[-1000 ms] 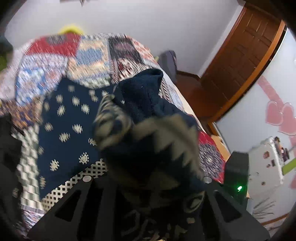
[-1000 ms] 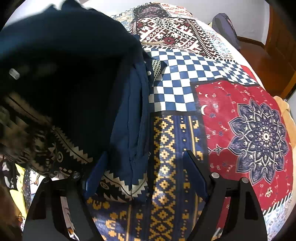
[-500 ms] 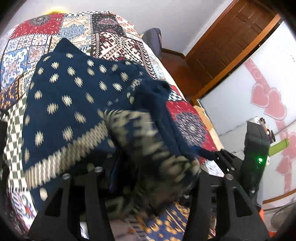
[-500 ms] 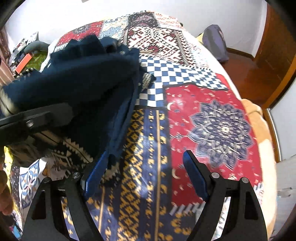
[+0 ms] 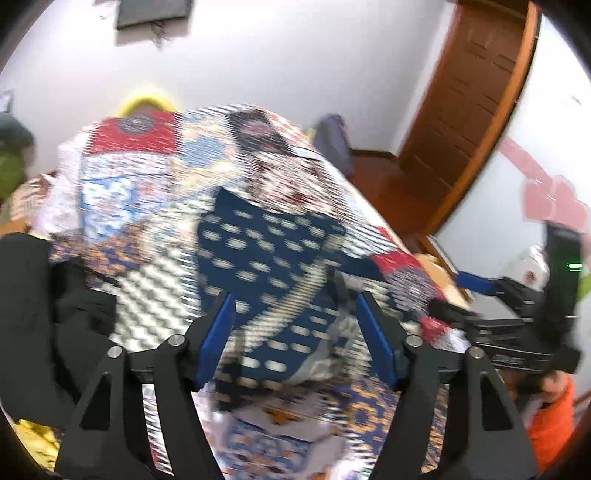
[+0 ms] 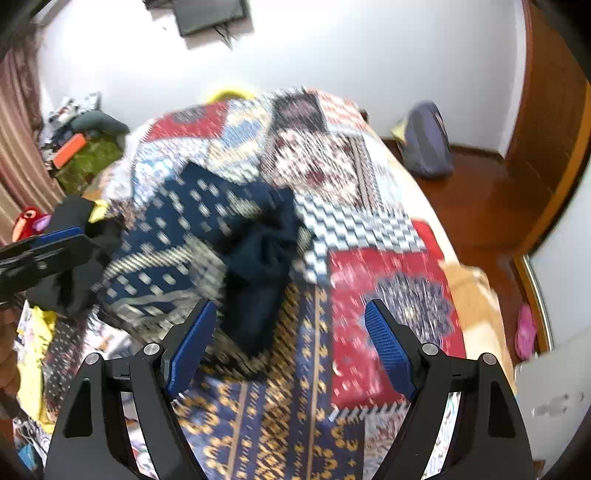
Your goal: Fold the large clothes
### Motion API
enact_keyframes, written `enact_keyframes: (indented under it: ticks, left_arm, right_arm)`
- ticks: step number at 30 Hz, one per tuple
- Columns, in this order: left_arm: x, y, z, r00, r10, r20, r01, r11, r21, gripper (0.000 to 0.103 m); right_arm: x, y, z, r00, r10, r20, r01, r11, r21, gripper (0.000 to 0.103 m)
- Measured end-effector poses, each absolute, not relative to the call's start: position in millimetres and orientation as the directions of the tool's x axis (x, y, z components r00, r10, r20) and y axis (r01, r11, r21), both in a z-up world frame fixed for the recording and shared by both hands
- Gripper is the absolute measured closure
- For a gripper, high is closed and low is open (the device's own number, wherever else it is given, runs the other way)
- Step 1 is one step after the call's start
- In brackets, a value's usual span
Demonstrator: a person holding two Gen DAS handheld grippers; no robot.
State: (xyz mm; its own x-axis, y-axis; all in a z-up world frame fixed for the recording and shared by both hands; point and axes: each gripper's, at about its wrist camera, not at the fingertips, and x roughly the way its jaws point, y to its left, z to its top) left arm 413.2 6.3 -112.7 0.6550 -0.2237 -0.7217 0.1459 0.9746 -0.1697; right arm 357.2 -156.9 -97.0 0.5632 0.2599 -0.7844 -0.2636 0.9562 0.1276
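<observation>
Left gripper (image 5: pixel 295 332): one, black with two blue pads; its jaws are opening, spread well apart, with nothing pressed between the pads. The garment shows in the gap below them, lying on the bed.
Right gripper (image 6: pixel 291 339): one, black with two blue pads; jaws stand wide, nothing between them but the bedspread underneath.
Garment (image 6: pixel 207 243): one large piece of clothing, navy blue with pale dots and pale patterned bands. It lies loose and bunched on the bed, left of the middle in the right wrist view, with a plain dark blue part crumpled toward the right gripper's left pad. In the left wrist view (image 5: pixel 269 254) it lies straight ahead of the jaws. No gripper holds it.
Bed (image 6: pixel 369 266): one, covered by a patchwork bedspread of red, blue, checked and gold-patterned panels. Both views are blurred, so fine pattern is hard to read.
Black cloth (image 5: pixel 44 306): one dark heap at the left side of the bed, beside the garment.
Yellow cloth (image 6: pixel 33 369): one patch at the near left edge; I cannot tell what kind.
Bag (image 6: pixel 424 140): one grey-blue, on the wooden floor beyond the bed's far right corner.
Door (image 5: pixel 469 92): one, brown wood, at right.
Screen (image 6: pixel 210 14): one, dark, on the white wall above the bed.
Person: one sleeve (image 5: pixel 550 424), orange, behind the right gripper at the left wrist view's right edge.
</observation>
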Motion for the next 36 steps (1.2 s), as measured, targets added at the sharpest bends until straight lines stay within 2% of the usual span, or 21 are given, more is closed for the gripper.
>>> enact_keyframes:
  ticks: [5, 9, 12, 15, 19, 21, 28, 32, 36]
  left_arm:
    - [439, 31, -149, 0.602, -0.148, -0.785, 0.081, 0.989, -0.124, 0.035]
    - [444, 29, -188, 0.540, -0.129, -0.832, 0.109, 0.991, -0.083, 0.034]
    - [436, 31, -195, 0.562, -0.133, -0.817, 0.120, 0.990, -0.079, 0.023]
    - [431, 33, -201, 0.567, -0.125, -0.814, 0.139, 0.989, -0.055, 0.020]
    - [426, 31, -210, 0.562, -0.128, -0.817, 0.161, 0.986, -0.043, 0.019]
    - [422, 30, -212, 0.563, -0.133, -0.816, 0.158, 0.986, -0.052, 0.019]
    - [404, 32, -217, 0.540, -0.144, -0.829, 0.174, 0.983, -0.057, 0.018]
    - [399, 34, -210, 0.531, -0.123, -0.839, 0.182, 0.983, -0.029, 0.018]
    - [395, 34, -193, 0.571, -0.080, -0.817, 0.178, 0.984, 0.029, 0.018]
  right_arm:
    - [373, -128, -90, 0.567, 0.321, -0.759, -0.330, 0.932, 0.148, 0.023]
    - [394, -105, -117, 0.509, 0.335, -0.793, -0.349, 0.923, 0.166, 0.023]
    - [409, -100, -145, 0.444, 0.337, -0.830, -0.336, 0.922, 0.194, 0.023]
    - [418, -111, -167, 0.422, 0.299, -0.856, -0.277, 0.941, 0.193, 0.023]
    - [422, -145, -191, 0.358, 0.418, -0.835, -0.200, 0.908, 0.369, 0.023]
    - [416, -156, -199, 0.354, 0.429, -0.831, -0.171, 0.903, 0.394, 0.023]
    - [384, -173, -199, 0.358, 0.384, -0.851, -0.170, 0.923, 0.345, 0.023]
    - [366, -173, -189, 0.371, 0.314, -0.874, -0.229, 0.943, 0.241, 0.021]
    - [354, -173, -165, 0.404, 0.322, -0.856, -0.275, 0.936, 0.222, 0.021]
